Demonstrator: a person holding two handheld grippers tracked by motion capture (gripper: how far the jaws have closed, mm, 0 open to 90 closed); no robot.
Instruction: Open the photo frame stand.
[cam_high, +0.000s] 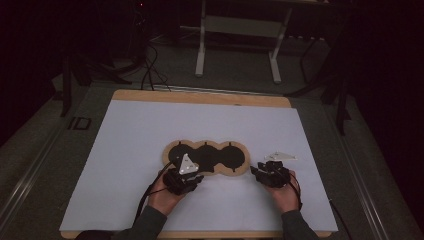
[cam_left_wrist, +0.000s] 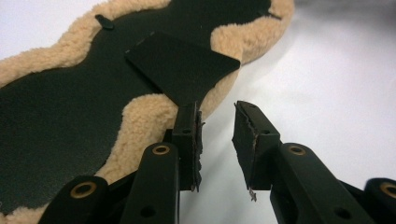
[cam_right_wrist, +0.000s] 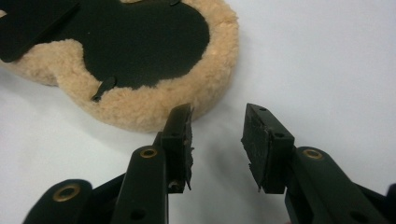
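Fleece pad (cam_high: 206, 158), three-lobed, lying on the table (cam_high: 125, 150) just ahead of both tongs: left tongs (cam_left_wrist: 217, 116) spread, approaching its black flap (cam_left_wrist: 182, 65); right tongs (cam_right_wrist: 217, 122) spread, hovering beside the end lobe; next likely pinching that flap.

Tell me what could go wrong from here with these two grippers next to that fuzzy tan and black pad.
1. The left gripper has open jaws beside the black flap; closing here could miss it and pinch air.
2. That flap stands lifted above the fleece-edged pad, so a nudge might fold it or drag the pad across the white sheet.
3. The right gripper is open beside the pad's rim, holding nothing, so the pad may slide.
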